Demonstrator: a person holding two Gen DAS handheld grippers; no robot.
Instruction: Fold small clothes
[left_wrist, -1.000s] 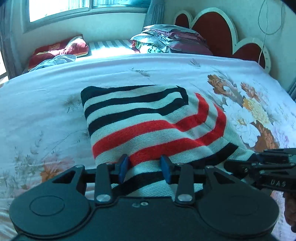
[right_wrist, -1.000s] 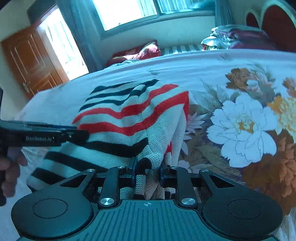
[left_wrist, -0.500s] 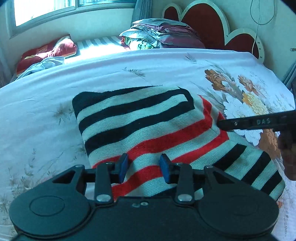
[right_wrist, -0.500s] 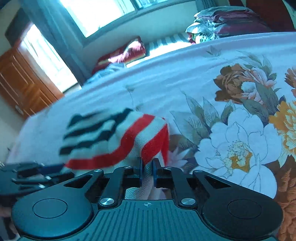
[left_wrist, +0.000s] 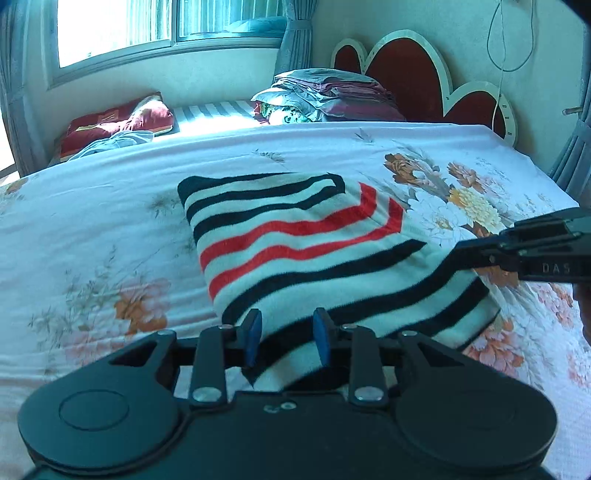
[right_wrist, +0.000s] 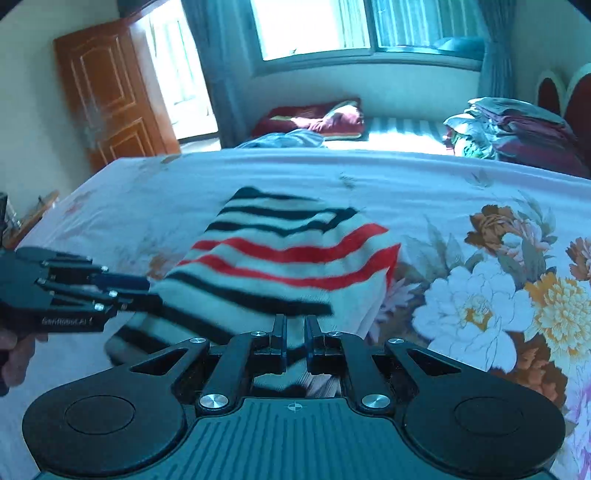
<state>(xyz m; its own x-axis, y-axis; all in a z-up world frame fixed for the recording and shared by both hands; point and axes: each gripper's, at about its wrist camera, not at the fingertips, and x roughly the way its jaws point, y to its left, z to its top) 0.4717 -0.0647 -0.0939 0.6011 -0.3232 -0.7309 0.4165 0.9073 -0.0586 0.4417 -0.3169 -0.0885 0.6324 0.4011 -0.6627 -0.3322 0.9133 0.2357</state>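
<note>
A small knit garment with black, white and red stripes (left_wrist: 295, 243) lies folded on the floral bedsheet (left_wrist: 92, 229). It also shows in the right wrist view (right_wrist: 280, 258). My left gripper (left_wrist: 284, 338) is open, its blue pads either side of the garment's near edge. My right gripper (right_wrist: 294, 345) has its jaws close together with the garment's near edge between them, holding the cloth slightly lifted. The right gripper also shows in the left wrist view (left_wrist: 480, 251), at the garment's right edge. The left gripper shows in the right wrist view (right_wrist: 122, 291), at the garment's left edge.
A stack of folded bedding (left_wrist: 325, 96) and a red pillow (left_wrist: 114, 122) lie at the far side of the bed. A red heart-shaped headboard (left_wrist: 406, 74) stands at the right. A wooden door (right_wrist: 110, 96) is at the far left.
My right gripper has carried the garment's edge over and back toward me, laying a fold across it. My left gripper has stayed open at the near edge.
</note>
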